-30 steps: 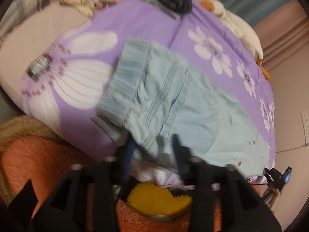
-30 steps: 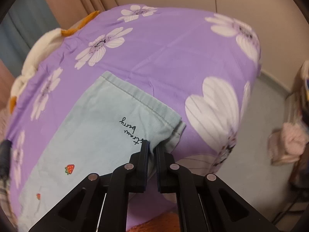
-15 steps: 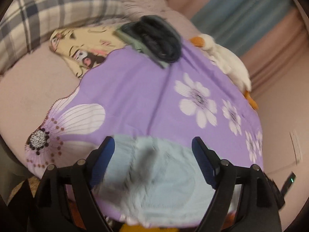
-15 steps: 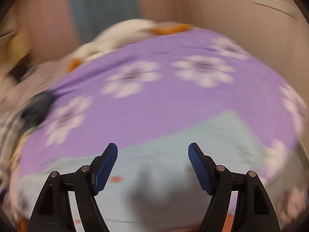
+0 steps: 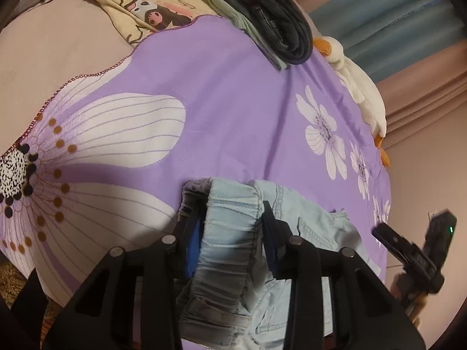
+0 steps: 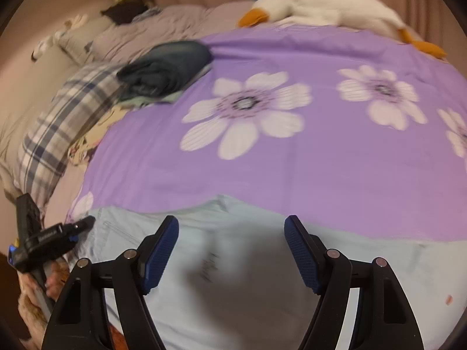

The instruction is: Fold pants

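Note:
Light blue denim pants (image 5: 294, 233) lie on a purple flowered bedspread (image 5: 233, 102). My left gripper (image 5: 230, 218) is closed around the bunched elastic waistband (image 5: 230, 233), which fills the gap between its fingers. In the right wrist view the pants (image 6: 233, 262) spread flat under my right gripper (image 6: 230, 230), which is open wide and empty just above the fabric. The left gripper also shows in the right wrist view (image 6: 84, 221) at the left edge, and the right gripper shows in the left wrist view (image 5: 379, 232) at the right.
A pile of dark folded clothes (image 5: 280, 26) sits at the far side of the bedspread, beside a cream cartoon-print cloth (image 5: 146, 8). A white plush goose (image 6: 321, 8) lies along the far edge. A plaid pillow (image 6: 64, 122) is at the left.
My left gripper has closed on the waistband, which was loose between open fingers before. My right gripper let go of the leg hem earlier and now hovers open over the pants.

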